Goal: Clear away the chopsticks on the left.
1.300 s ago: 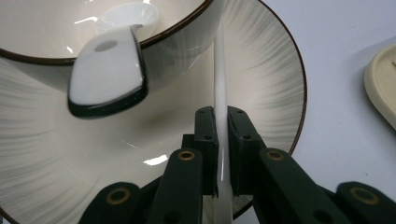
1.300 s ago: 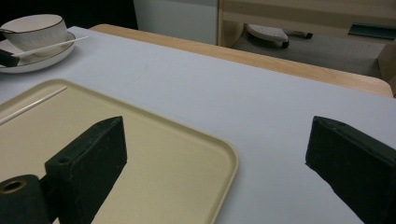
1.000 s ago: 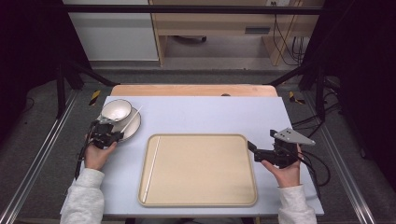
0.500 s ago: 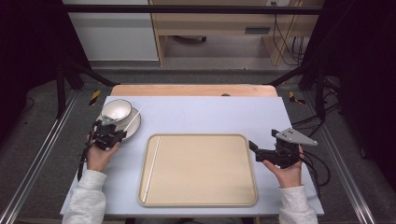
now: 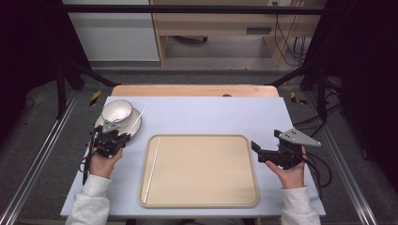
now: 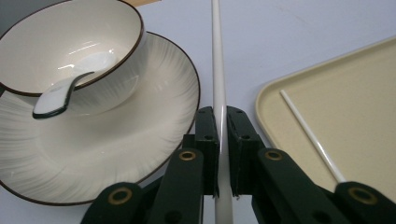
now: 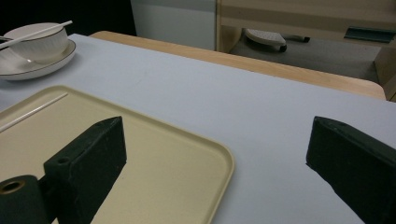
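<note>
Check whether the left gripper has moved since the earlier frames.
Yes. The left gripper, shut on a chopstick, drew back from the plate toward the person.

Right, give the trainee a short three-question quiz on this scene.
1. True or false: the left gripper is shut on a white chopstick.
2. Where does the second chopstick lie? A) in the bowl B) on the beige tray C) on the floor
3. What leans inside the bowl on the plate?

Key: 1 true; 2 B; 3 a white spoon.
</note>
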The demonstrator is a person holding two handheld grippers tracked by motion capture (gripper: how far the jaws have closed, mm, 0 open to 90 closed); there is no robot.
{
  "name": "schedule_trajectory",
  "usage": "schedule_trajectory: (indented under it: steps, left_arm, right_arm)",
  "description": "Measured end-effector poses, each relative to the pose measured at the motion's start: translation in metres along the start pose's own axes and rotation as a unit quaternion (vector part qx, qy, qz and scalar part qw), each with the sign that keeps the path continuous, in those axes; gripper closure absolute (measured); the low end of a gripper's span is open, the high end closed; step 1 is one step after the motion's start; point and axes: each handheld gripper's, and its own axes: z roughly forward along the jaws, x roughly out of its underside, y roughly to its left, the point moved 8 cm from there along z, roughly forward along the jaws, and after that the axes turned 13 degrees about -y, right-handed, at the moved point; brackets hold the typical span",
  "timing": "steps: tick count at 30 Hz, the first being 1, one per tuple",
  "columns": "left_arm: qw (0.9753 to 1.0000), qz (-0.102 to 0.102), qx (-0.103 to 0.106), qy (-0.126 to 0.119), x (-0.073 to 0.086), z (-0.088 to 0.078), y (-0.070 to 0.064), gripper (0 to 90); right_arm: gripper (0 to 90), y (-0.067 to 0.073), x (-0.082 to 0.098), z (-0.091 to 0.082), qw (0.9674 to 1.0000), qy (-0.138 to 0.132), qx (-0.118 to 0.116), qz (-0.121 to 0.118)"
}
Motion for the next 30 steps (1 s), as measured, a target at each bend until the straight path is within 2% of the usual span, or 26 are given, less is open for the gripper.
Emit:
schedule_trajectory:
  steps: [7, 12, 13, 14, 24, 29, 30]
  left_arm:
    - [0.9999, -0.003, -0.004, -0.012, -0.004, -0.009, -0.018, 84.1]
    - [0.9995, -0.01, -0.009, -0.03, -0.011, -0.017, -0.032, 84.2]
    - [0.9992, -0.011, -0.01, -0.036, -0.013, -0.02, -0.039, 84.1]
    - [0.9992, -0.011, -0.01, -0.036, -0.013, -0.02, -0.039, 84.2]
    - [0.9978, -0.031, -0.022, -0.054, -0.014, -0.036, -0.063, 84.1]
    - [0.9964, -0.051, -0.028, -0.061, -0.014, -0.04, -0.077, 84.1]
    - [0.9965, -0.049, -0.031, -0.06, -0.013, -0.041, -0.079, 84.1]
  right_arm:
    - [5.3, 0.0, -0.001, -0.001, 1.0, -0.002, 0.001, 0.001]
    - [5.2, 0.0, -0.001, -0.001, 1.0, -0.003, 0.001, 0.003]
    - [5.2, 0.0, -0.001, -0.001, 1.0, -0.003, 0.001, 0.003]
    - [5.2, 0.0, -0.001, -0.001, 1.0, -0.003, 0.001, 0.003]
    - [5.2, 0.0, -0.002, -0.002, 1.0, -0.006, -0.001, 0.006]
    - [5.2, 0.0, -0.003, -0.002, 1.0, -0.008, -0.002, 0.006]
    - [5.2, 0.0, -0.003, -0.002, 0.9999, -0.008, -0.003, 0.006]
